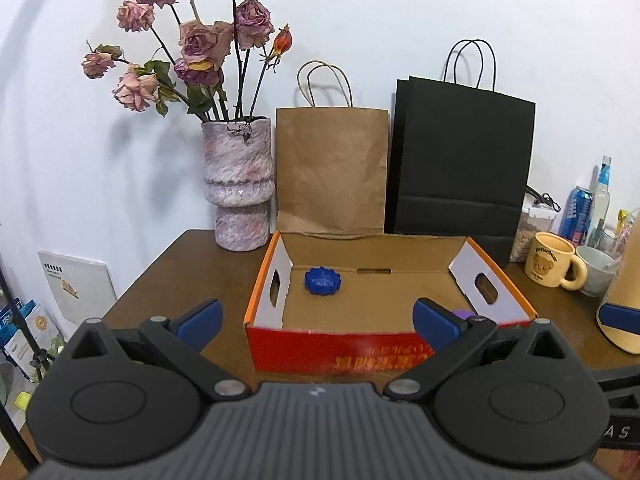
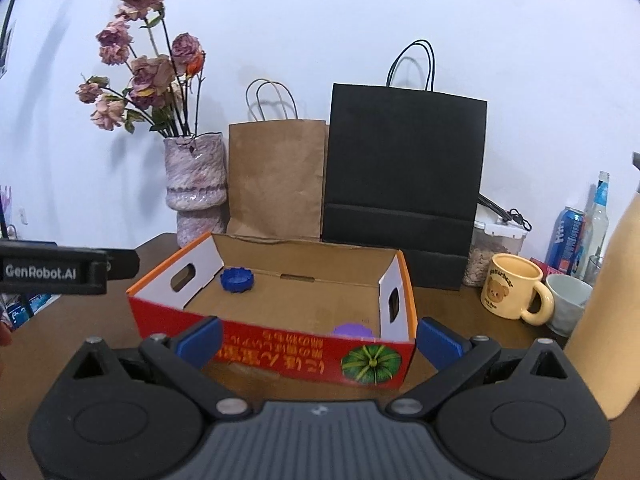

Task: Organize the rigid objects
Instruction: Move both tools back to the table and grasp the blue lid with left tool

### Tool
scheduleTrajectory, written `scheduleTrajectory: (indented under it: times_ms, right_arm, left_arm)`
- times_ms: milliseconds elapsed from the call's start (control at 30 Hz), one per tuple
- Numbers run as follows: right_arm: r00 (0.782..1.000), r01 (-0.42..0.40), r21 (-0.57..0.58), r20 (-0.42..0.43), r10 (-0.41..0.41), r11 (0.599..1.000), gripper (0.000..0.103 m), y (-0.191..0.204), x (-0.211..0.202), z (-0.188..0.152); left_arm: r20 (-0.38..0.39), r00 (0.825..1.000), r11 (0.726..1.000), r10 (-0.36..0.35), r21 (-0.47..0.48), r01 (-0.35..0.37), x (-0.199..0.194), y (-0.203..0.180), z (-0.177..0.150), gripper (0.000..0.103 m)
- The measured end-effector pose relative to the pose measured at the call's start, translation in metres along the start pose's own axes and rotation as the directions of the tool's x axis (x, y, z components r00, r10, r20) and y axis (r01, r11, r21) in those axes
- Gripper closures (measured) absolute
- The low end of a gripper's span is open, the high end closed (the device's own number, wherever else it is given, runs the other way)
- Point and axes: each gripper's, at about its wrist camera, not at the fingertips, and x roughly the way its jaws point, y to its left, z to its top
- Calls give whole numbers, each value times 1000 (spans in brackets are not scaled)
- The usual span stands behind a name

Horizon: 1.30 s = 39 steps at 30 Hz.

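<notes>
The left gripper [image 1: 318, 322] hangs with its blue-padded jaws spread wide and nothing between them, just in front of the open red-and-orange cardboard box [image 1: 340, 346] on the dark brown wooden table [image 1: 168, 276]. The right gripper [image 2: 319, 338] is likewise wide open and empty, low before the box's red front wall with its green pumpkin print [image 2: 370, 362]. Inside the box, a blue scalloped round plastic piece [image 1: 323, 280] lies on the cardboard floor in the far left corner, close to the left end wall with its oval hand slot. A purple scalloped round piece [image 2: 352, 329] sits in the near right corner, mostly hidden behind the front wall. Behind the box, a brown paper carrier bag [image 1: 330, 172] and a black paper carrier bag [image 1: 464, 168] stand against the white wall, with a mottled pink-and-white ceramic vase of dried roses [image 1: 239, 184] to their left. To the right of the box stand a cream bear-print mug [image 1: 554, 260], a pale grey cup [image 2: 568, 302], a blue drinks can [image 2: 566, 240] and a clear glass bottle [image 2: 598, 216]. A tall beige bottle [image 2: 608, 320] stands nearest on the right
</notes>
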Motion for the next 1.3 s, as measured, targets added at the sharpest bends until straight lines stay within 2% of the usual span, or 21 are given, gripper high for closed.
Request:
scheduleTrajectory:
  times_ms: [267,700,1000,1300]
  right_arm:
    - [1000,-1,7,-12,1,1000,0,-1,-32,-28]
    - [999,5,1,-41,-5,1000,0,-4,-69,-66]
    - [997,5,5,-74,-5,1000,0,-9,-85,-91]
    - [995,5,13,-96,-4,1000,0,-12,-94,-107]
  left_arm:
    - [-29,999,999,-20,-28,20,-28,7,-29,0]
    - [-80,997,1000,-12,-30,10,-58,15,-75,0]
    - [-104,995,1000,-7,21,10,-74,8,-102,0]
    - [-173,985,998,5,61,6,-77,-3,-131,0]
